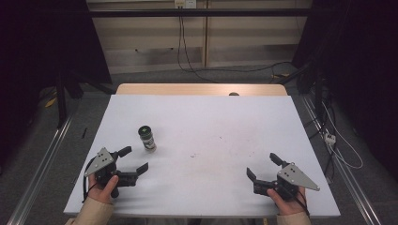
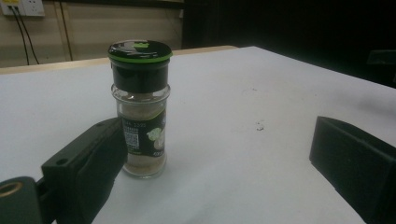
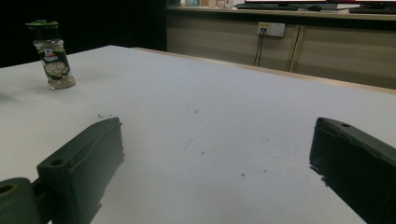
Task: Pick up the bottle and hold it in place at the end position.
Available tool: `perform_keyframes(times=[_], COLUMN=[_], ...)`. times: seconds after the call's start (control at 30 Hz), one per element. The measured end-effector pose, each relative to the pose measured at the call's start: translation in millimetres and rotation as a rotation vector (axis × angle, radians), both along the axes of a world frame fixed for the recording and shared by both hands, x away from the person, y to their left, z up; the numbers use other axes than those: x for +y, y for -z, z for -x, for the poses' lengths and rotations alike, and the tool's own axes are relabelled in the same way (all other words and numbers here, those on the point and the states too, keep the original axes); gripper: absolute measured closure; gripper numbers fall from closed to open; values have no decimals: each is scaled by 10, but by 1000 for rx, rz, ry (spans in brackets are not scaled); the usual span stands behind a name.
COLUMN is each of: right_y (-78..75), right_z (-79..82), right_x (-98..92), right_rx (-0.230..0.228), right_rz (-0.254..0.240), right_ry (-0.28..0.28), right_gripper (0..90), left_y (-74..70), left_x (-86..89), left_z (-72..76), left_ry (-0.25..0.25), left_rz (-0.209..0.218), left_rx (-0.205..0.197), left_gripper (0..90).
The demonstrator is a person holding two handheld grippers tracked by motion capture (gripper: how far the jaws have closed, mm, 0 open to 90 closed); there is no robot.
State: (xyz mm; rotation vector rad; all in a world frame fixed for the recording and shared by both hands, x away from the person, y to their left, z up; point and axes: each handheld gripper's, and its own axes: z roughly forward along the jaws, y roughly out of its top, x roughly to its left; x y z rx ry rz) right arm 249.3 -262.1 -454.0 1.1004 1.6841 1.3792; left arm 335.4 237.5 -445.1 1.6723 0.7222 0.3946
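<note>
Reaching for the jar [image 1: 147, 137] just ahead, left gripper [image 1: 131, 160] gaping wide and empty, should straddle its glass body squarely

A small glass spice jar [image 1: 147, 138] stands upright on the white table [image 1: 211, 140], on its left half and about midway between the far and near edges. It has a black cap with a green rim, a dark label, and pale powder inside.

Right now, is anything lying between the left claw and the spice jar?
Nothing: in the high view only bare white table separates the open left claw from the upright spice jar.
</note>
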Motion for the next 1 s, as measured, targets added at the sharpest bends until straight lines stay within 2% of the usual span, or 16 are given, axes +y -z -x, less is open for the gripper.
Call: perform_keyframes(times=[0.1, 0.23, 0.37, 0.43, 0.47, 0.5, 0.6, 0.63, 0.7, 0.77, 0.87, 0.97, 1.0], right_y=[0, -5, -3, -6, -8, -10, -11, -12, -13, -15, -13, -15, -17], right_z=[-1, 6, 2, 0, -2, -2, -4, -5, -4, -2, -4, -4, -4], right_x=[5, 18, 13, 10, 8, 8, 11, 11, 13, 18, 13, 10, 11], right_rx=[2, 1, 0, -1, -6, -7, -5, -6, -7, -4, -4, -5, -6], right_rz=[-13, -1, -2, 2, 6, 6, 5, 4, 4, 7, 5, 5, 6], right_ry=[-2, -2, -3, -2, 0, -1, 0, 1, 1, -1, 0, -2, -1], right_gripper=[24, 25, 25, 25, 25, 25, 26, 26, 26, 27, 27, 27, 28], left_y=[-3, -5, -21, -21, -14, -8, 4, 4, -1, -13, -10, -2, 12], left_x=[-14, -31, -74, -96, -113, -124, -140, -154, -160, -182, -199, -223, -240], left_z=[-14, -32, -80, -112, -147, -171, -227, -274, -296, -343, -378, -430, -459], left_ry=[-5, -10, -38, -53, -77, -91, -116, -142, -140, -165, -172, -186, -195], left_rz=[9, -3, -2, -23, -52, -63, -64, -73, -71, -85, -91, -116, -124], left_rx=[5, 3, 1, 2, 3, 10, 33, 40, 41, 43, 52, 58, 76], left_gripper=[37, 35, 33, 34, 35, 35, 46, 47, 48, 51, 57, 81, 94])
